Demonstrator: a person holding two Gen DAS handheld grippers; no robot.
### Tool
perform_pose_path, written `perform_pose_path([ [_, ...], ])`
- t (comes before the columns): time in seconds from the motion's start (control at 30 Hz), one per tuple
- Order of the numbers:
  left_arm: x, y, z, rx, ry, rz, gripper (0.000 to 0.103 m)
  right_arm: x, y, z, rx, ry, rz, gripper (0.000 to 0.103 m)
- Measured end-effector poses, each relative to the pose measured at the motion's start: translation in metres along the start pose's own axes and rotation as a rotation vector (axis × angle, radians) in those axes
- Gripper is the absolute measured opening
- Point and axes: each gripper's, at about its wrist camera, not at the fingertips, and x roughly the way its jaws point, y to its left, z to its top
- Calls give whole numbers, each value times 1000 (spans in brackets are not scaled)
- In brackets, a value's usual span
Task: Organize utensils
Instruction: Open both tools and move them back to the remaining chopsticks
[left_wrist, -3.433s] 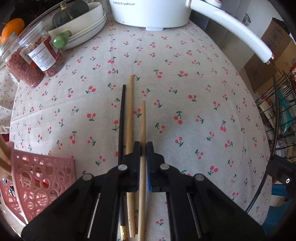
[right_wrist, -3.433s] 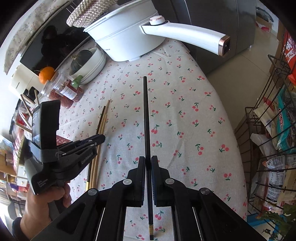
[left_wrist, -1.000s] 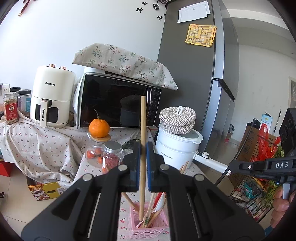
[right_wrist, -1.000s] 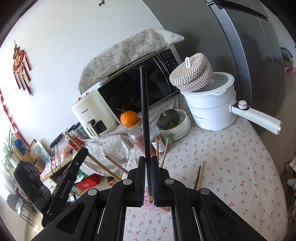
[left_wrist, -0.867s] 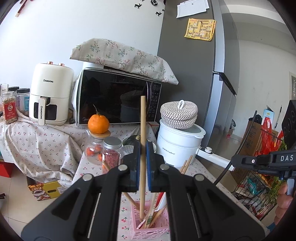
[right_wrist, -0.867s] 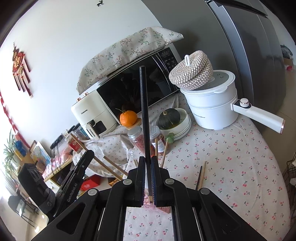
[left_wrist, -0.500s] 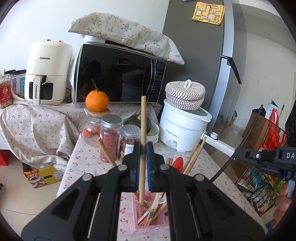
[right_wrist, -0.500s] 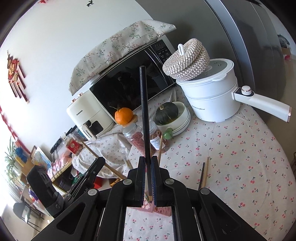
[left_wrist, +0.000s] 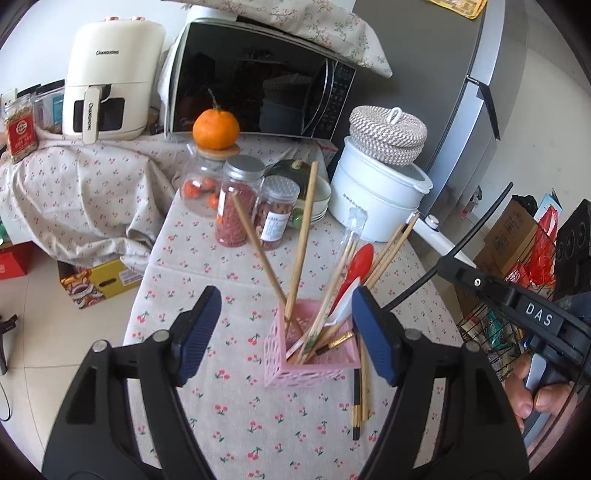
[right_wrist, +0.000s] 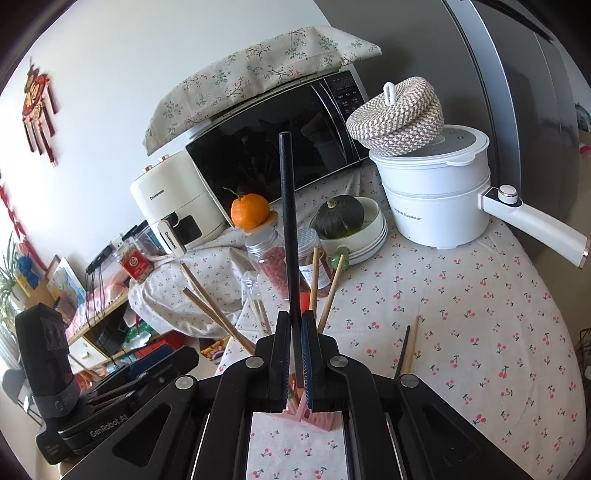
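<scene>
Since half a second ago the left gripper (left_wrist: 284, 330) has let go: its jaws have just been opening and stand wide with nothing between them. The pale wooden chopstick (left_wrist: 301, 243) it held now leans in the pink perforated plastic holder (left_wrist: 314, 369) on the cherry-print tablecloth (left_wrist: 229, 413). The right gripper (right_wrist: 294, 354) is clamped on an upright black chopstick (right_wrist: 288, 229) above that holder. Two more chopsticks (left_wrist: 360, 391) lie on the cloth just beside it.

Left tool (left_wrist: 284, 334) just opened over pink basket (left_wrist: 314, 369).
</scene>
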Motion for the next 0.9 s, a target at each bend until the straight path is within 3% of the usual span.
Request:
perform_pose_path([
  [0.23,11,5,-20,38,134,23,81,20,7,-8,-39,46,-22,6],
  [0.33,15,6,-27,29,163,17,82,23,7,-10,-40,63,10,9],
  [0.5,22,2,-35,19,211,10,84,7,2,-11,-24,41,38,43],
  [0.7,25,-5,-46,35,232,12,88,-17,-23,-11,33,4,1,57],
  [0.9,39,-7,-62,45,299,22,89,4,-55,-33,-8,116,-153,60],
])
